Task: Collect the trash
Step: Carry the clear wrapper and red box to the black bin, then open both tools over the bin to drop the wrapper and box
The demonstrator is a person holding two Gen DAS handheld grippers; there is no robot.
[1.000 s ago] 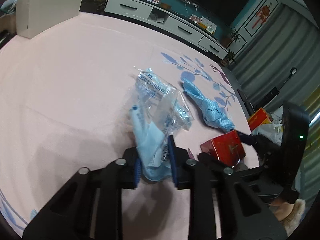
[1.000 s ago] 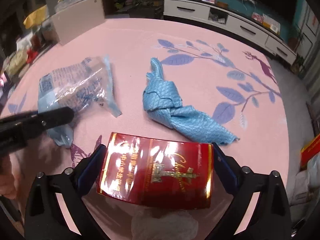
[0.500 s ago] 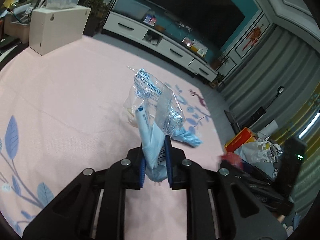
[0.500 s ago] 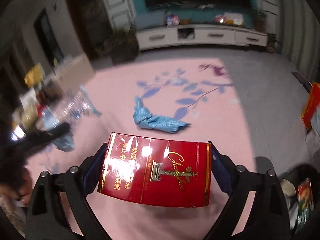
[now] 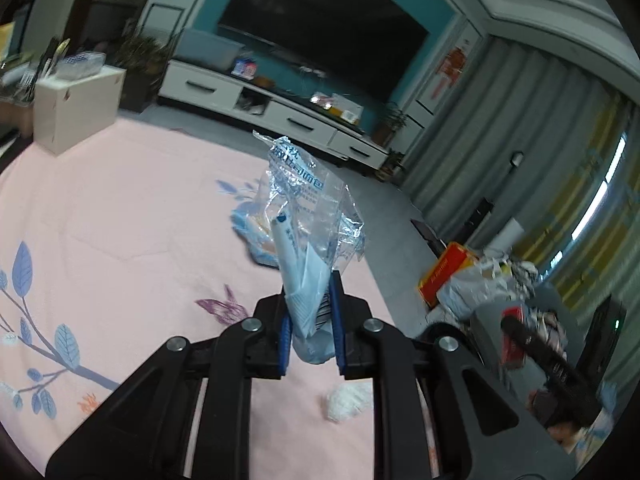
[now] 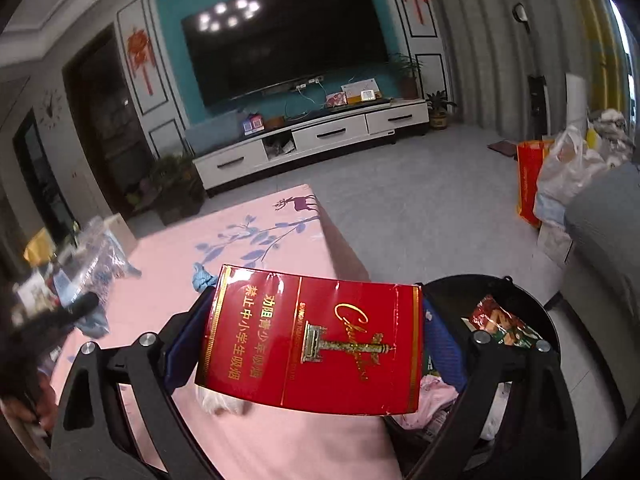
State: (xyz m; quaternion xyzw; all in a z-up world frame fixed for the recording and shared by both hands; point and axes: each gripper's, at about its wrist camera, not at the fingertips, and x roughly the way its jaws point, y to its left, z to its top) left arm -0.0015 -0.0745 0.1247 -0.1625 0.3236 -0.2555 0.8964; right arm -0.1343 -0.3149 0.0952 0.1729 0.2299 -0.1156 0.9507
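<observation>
My left gripper [image 5: 310, 292] is shut on a crumpled clear plastic wrapper [image 5: 308, 208] with blue print, held up above the pink tablecloth [image 5: 120, 220]. My right gripper [image 6: 314, 340] grips a red carton [image 6: 312, 340] across its width, blue pads pressed on both ends. The carton hangs at the table's right edge, next to a black bin [image 6: 520, 292] with wrappers inside. A blue cloth [image 6: 202, 276] lies on the table beyond the carton. A white tissue wad [image 5: 346, 400] sits on the table near both grippers.
A white box [image 5: 76, 108] stands at the table's far left corner. On the floor to the right are a red bag [image 6: 528, 176], full plastic bags [image 6: 572, 168] and a grey seat [image 6: 600, 220]. A white TV cabinet [image 6: 320, 136] lines the far wall.
Both grippers have risen off the table with their loads. The right one has swung right with the red carton until the black bin came into view. The left has lifted the wrapper clear.
</observation>
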